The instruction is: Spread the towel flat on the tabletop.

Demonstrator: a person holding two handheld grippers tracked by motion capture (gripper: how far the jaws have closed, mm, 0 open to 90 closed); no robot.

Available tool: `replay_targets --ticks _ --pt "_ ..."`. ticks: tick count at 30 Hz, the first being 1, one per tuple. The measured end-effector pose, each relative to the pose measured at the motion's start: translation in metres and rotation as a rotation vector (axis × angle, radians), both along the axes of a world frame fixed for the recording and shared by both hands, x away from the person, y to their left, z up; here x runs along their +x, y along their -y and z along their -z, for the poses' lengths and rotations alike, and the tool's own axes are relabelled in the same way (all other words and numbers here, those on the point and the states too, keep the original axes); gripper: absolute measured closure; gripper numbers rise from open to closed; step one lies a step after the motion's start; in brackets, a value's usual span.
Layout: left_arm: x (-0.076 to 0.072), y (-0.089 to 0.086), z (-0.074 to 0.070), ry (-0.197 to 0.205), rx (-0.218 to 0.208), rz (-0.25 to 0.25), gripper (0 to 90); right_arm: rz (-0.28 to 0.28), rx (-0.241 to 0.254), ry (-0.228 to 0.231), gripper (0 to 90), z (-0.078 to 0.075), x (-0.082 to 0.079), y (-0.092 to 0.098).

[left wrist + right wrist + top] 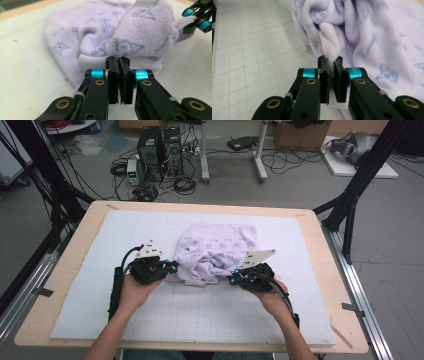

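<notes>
Pale lilac terry cloth with a faint blue print, the towel (216, 252) lies crumpled in the middle of the white gridded mat (200, 315), nearer to its far edge. The left gripper (117, 61) has its jaws pressed together on a fold at the towel's near left edge. The right gripper (330, 62) is closed too, with a twisted hem of the towel pinched between its pads. Both hands come from the near side. The mat covers a light wooden table (75, 250).
</notes>
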State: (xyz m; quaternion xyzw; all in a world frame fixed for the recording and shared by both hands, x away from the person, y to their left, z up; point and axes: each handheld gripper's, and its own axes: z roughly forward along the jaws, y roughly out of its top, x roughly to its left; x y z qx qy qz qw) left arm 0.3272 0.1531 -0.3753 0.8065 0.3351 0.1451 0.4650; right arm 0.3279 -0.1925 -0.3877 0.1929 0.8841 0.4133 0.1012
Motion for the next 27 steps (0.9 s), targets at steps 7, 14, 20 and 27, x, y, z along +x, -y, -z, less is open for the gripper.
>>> replay_targets --ticks 7,14,20,27 --pt "0.001 -0.018 -0.03 0.06 -0.03 -0.035 86.7 0.049 0.043 0.03 85.7 -0.027 0.002 0.031" --pt "0.013 -0.036 -0.045 0.072 -0.017 -0.092 86.8 0.103 0.035 0.064 85.8 -0.051 0.01 0.055" --pt "0.044 -0.027 -0.012 -0.044 0.09 -0.119 86.8 0.179 -0.017 -0.037 85.8 -0.026 0.038 0.066" --pt "0.056 -0.026 -0.001 -0.095 0.093 -0.125 60.9 0.187 -0.039 -0.107 67.9 -0.005 0.053 0.057"
